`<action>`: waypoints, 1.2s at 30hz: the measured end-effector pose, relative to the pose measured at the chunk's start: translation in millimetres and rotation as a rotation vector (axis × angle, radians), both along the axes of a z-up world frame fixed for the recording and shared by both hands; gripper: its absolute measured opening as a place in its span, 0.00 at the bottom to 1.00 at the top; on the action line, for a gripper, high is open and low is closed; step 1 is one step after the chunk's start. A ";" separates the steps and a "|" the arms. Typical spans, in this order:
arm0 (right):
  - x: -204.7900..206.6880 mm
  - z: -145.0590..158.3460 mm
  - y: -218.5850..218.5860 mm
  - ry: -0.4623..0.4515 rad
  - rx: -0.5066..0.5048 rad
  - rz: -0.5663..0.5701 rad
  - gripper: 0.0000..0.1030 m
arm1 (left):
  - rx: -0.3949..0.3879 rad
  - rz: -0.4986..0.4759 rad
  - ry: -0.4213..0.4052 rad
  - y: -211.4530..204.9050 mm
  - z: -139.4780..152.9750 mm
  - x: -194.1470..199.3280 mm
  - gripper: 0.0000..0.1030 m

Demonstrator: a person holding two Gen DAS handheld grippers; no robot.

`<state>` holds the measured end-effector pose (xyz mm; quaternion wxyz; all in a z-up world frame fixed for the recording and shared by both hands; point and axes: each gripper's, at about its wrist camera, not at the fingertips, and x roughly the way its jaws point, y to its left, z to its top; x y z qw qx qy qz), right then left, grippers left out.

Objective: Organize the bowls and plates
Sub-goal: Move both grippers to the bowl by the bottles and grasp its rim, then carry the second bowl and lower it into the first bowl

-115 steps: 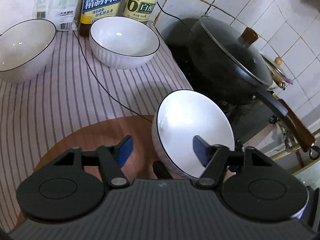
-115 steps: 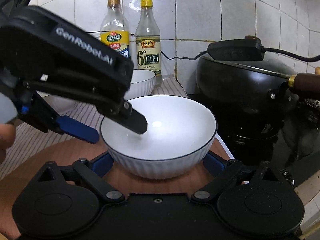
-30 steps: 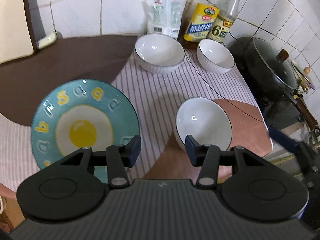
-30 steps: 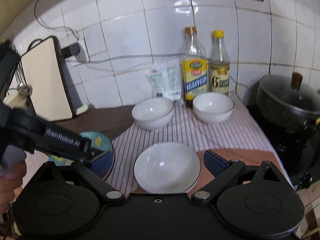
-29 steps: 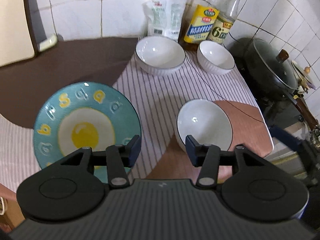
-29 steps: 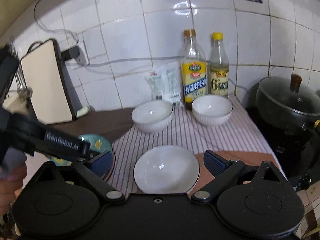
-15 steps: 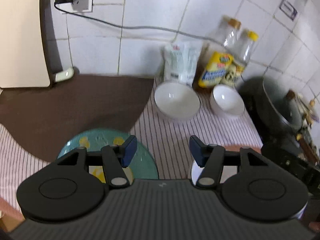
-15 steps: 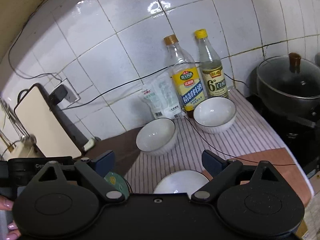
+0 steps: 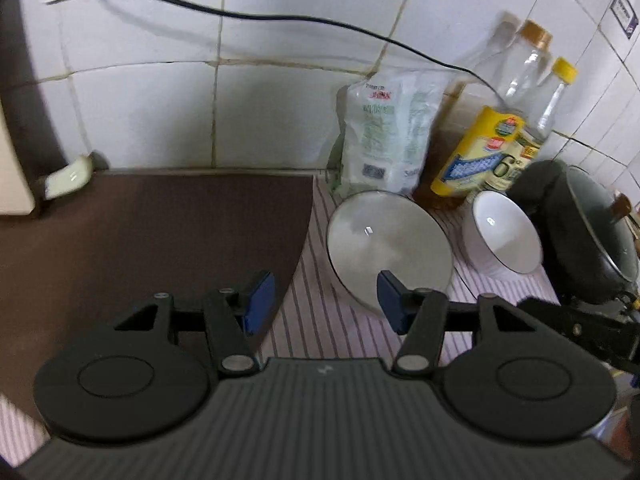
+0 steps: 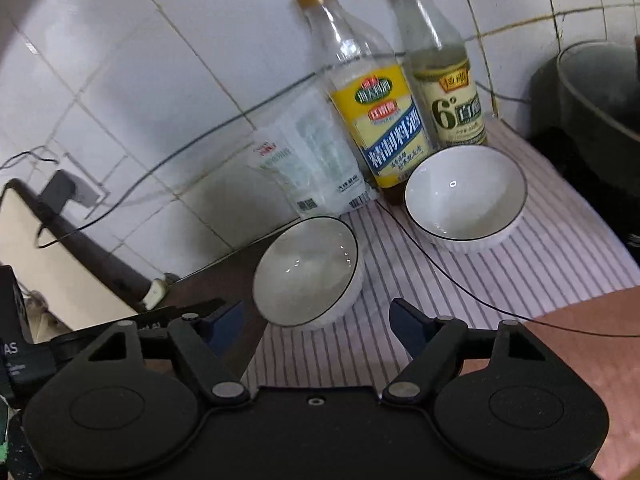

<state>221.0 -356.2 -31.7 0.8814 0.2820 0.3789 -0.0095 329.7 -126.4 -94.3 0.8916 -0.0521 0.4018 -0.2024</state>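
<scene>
Stood before a white tiled wall (image 9: 280, 120) crossed by a black cable (image 9: 240, 14). Ran beneath it as a worktop, its left part under a dark brown mat (image 9: 152, 232), its right part under a striped cloth (image 10: 500, 268), with a reddish-brown mat (image 10: 592, 340) at the near right corner. Sat off the right edge of the worktop: a black lidded pot (image 9: 592, 236) on the stove. Leaned against the wall at the far left: a cream board with a dark edge (image 10: 44, 264).

Lined up along the back edge of the worktop, from left to right: a white plastic pouch (image 10: 312, 164), a yellow-labelled bottle (image 10: 376, 120), and a yellow-capped bottle (image 10: 444, 92) marked with a 6.

Rested upright on the striped cloth, two white bowls with thin dark rims. Sat near the cloth's left edge, just in front of the pouch: the left bowl (image 10: 308, 276). Sat farther right, just in front of the two bottles and near the pot: the right bowl (image 10: 464, 196). Stood apart, not touching.

Hung above the boundary of brown mat and cloth, the left gripper (image 9: 322, 302), jaws spread wide with nothing between them, its right blue pad (image 9: 390, 298) overlapping the left bowl's near rim in view; contact impossible to tell. Hovered in front of the left bowl, the right gripper (image 10: 316, 326), likewise spread wide and empty.
</scene>
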 end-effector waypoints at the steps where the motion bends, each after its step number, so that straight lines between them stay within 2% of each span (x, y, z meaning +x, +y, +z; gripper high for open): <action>1: 6.7 -6.2 0.0 0.007 0.005 -0.004 0.79 | -0.005 0.019 -0.001 1.4 -6.0 10.6 0.54; 5: 29.9 -28.8 -2.3 0.035 0.037 -0.030 0.70 | -0.045 0.004 0.073 1.3 -25.8 44.4 0.53; 8: 48.3 -45.1 -3.1 0.063 0.029 -0.055 0.62 | -0.024 -0.041 0.094 -9.7 -37.6 52.9 0.52; 9: 53.5 -49.8 -3.4 0.075 0.030 -0.062 0.56 | -0.026 -0.051 0.102 -12.7 -41.1 54.2 0.52; 10: 58.0 -54.7 -3.2 0.086 0.032 -0.068 0.54 | -0.031 -0.058 0.106 -14.9 -43.9 55.5 0.50; 11: 61.4 -57.9 -2.8 0.094 0.032 -0.070 0.50 | -0.034 -0.065 0.113 -17.2 -47.2 56.7 0.43; 14: 69.7 -65.1 1.8 0.142 -0.005 -0.062 0.20 | -0.023 -0.077 0.137 -21.6 -56.6 59.9 0.31; 17: 73.4 -64.7 2.0 0.143 -0.003 -0.050 0.20 | -0.015 -0.116 0.130 -27.5 -55.9 58.4 0.14; 18: 74.9 -64.1 2.9 0.143 -0.016 -0.044 0.20 | -0.008 -0.132 0.121 -30.4 -55.3 56.9 0.12; 21: 77.9 -65.0 2.0 0.149 -0.020 -0.055 0.19 | 0.033 -0.136 0.099 -39.8 -52.6 53.7 0.12; 26: 66.5 -62.2 0.9 0.146 0.007 -0.071 0.19 | 0.041 -0.125 0.104 -37.6 -44.7 41.1 0.12; 32: 35.6 -37.9 3.8 0.099 0.039 -0.053 0.19 | 0.056 -0.112 0.056 -30.1 -12.5 3.3 0.12; 36: 7.5 -16.6 4.8 0.040 0.038 -0.034 0.19 | 0.040 -0.116 0.002 -20.1 10.8 -29.4 0.13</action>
